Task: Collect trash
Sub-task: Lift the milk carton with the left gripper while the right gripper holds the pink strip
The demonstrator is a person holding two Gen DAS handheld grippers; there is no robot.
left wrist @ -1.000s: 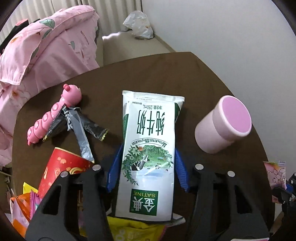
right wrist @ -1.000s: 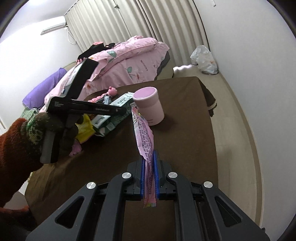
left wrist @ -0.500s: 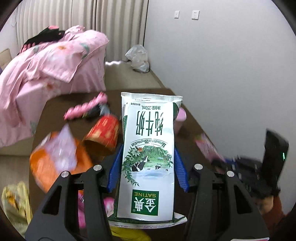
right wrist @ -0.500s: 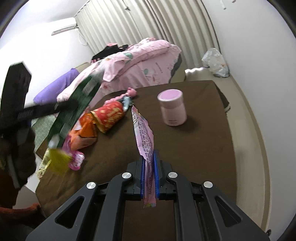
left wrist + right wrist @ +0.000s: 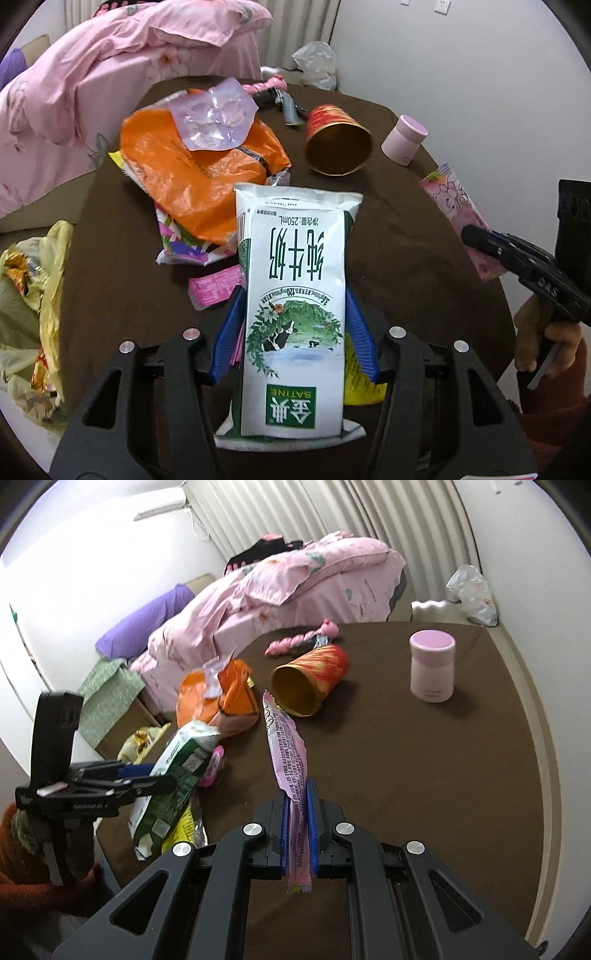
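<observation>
Your left gripper [image 5: 293, 332] clamps milk pouch [image 5: 295, 314], now lifted off table [image 5: 406, 266], swung toward yellow bag [image 5: 33, 288] at 9 o'clock. Right gripper [image 5: 297, 834] pinches pink wrapper [image 5: 290, 771]. 2 pieces ready for drop.

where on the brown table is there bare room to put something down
Bare cloth lies in front of the pink jar, out to the table edge, and between the red cup and the right claw. Crowded: the orange bag corner, where the left claw holds the milk pouch.
</observation>
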